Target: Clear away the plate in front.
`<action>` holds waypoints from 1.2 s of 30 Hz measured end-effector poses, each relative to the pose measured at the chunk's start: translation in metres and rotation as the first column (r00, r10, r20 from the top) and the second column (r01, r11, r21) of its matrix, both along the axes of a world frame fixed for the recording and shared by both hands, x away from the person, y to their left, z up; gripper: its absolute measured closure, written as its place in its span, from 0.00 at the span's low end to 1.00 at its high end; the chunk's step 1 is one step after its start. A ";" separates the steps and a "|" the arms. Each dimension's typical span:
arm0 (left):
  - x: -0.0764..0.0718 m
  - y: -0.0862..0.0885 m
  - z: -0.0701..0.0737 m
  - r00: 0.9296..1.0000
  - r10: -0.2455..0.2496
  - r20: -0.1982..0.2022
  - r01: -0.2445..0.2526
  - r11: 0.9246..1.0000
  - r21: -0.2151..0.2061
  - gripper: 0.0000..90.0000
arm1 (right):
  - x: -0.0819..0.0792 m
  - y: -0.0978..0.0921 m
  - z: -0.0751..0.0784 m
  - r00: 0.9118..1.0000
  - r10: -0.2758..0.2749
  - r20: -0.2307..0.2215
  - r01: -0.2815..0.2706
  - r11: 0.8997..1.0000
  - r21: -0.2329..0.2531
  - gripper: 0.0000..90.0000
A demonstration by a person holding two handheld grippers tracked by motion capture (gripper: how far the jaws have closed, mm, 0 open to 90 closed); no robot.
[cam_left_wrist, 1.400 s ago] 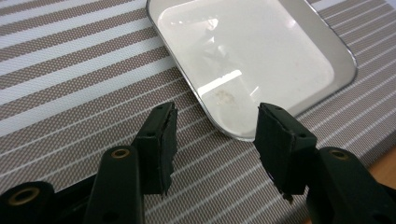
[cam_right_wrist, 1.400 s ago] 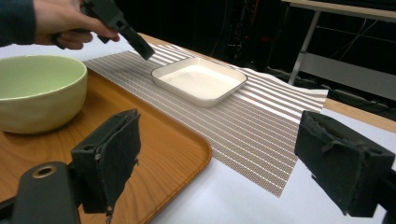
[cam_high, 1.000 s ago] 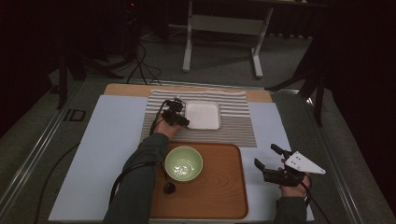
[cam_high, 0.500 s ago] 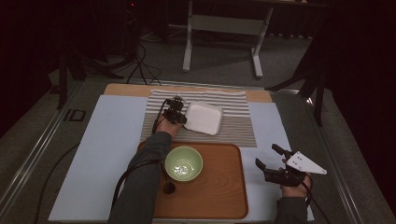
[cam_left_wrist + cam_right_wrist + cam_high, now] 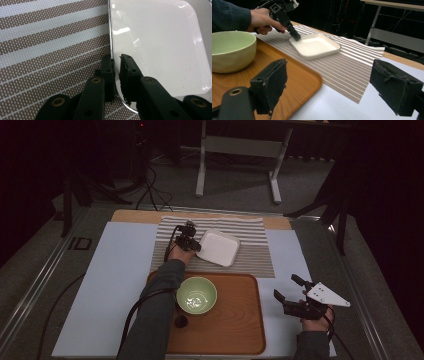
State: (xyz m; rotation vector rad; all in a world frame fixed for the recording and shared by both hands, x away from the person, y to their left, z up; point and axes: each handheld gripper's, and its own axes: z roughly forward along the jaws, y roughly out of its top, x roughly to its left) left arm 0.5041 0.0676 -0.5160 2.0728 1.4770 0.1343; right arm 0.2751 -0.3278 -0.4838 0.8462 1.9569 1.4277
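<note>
Tool, left (image 5: 196,247): jaws clenched on the near rim of the shallow white square ceramic dish (image 5: 219,247), one jaw inside the wall, one outside.
Dish place: upper middle of the high view, skewed on the brown-and-white striped woven mat (image 5: 250,261).
Grip advice: keep the pinch deep; the glazed rim probably slips.
Path: the green bowl (image 5: 196,295) fills the left part of the wooden tray (image 5: 240,320).
Tool, right (image 5: 290,295): released, idle at lower right.

- The table (image 5: 110,285) has a pale blue top with a wooden strip along its far edge.
- A striped mat (image 5: 250,257) lies on its far middle.
- A wooden tray (image 5: 235,325) lies on its near middle, just beside the mat.
</note>
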 end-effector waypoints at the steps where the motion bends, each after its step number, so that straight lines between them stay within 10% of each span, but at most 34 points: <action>1: 0.000 0.000 0.000 1.000 0.005 0.000 -0.005 1.000 0.002 0.96 | 0.000 0.000 0.000 1.000 0.000 0.001 0.000 1.000 0.000 0.15; 8: -0.001 0.004 0.002 1.000 0.014 -0.023 -0.016 0.998 -0.062 0.99 | 0.000 0.000 0.000 1.000 -0.001 0.001 0.001 1.000 -0.001 0.15; 36: -0.014 0.017 0.040 0.998 -0.005 0.067 0.011 0.996 -0.089 0.99 | 0.000 0.001 0.000 1.000 0.000 0.002 0.000 1.000 -0.002 0.15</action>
